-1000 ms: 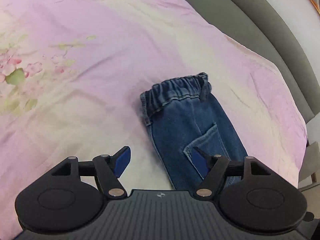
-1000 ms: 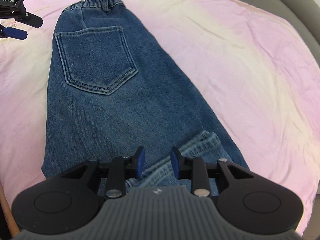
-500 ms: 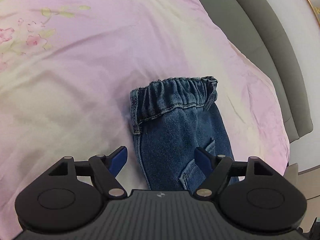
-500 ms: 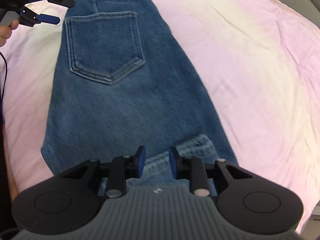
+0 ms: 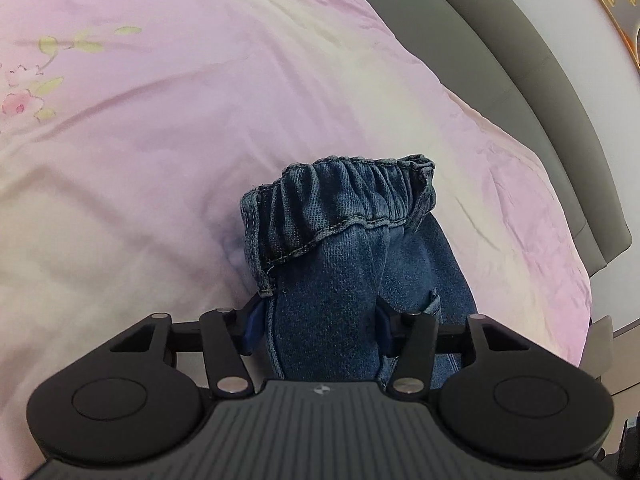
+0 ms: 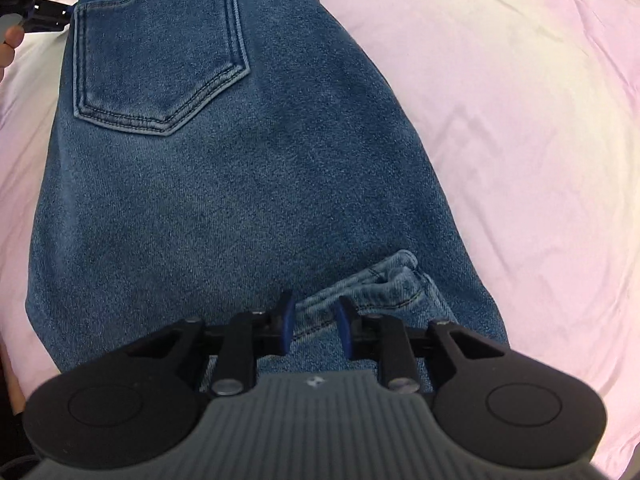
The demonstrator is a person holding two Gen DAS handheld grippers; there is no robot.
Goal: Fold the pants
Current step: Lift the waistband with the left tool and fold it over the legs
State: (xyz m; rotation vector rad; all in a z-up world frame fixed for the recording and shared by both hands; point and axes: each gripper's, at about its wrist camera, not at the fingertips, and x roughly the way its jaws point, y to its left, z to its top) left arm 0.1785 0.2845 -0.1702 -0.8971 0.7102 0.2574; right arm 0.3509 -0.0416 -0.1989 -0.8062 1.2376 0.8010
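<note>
Blue denim pants (image 6: pixel 240 184) lie folded on a pink bedsheet (image 6: pixel 520 140), back pocket (image 6: pixel 160 52) up. In the left wrist view their elastic waistband (image 5: pixel 340 196) bunches up between my fingers. My left gripper (image 5: pixel 318 326) is closed on the waistband end of the pants; it also shows in the right wrist view (image 6: pixel 52 4) at the top left. My right gripper (image 6: pixel 314 326) sits low over the leg hems (image 6: pixel 372 284), its jaws a narrow gap apart with denim between them.
The pink floral sheet (image 5: pixel 160 120) spreads around the pants. A grey padded headboard or bed edge (image 5: pixel 520 60) curves along the right. A hand (image 6: pixel 8 46) shows at the left edge of the right wrist view.
My left gripper moved forward over the waistband and closed on it, bunching the denim. My right gripper moved forward along the pants, its jaws staying narrow over the hems.
</note>
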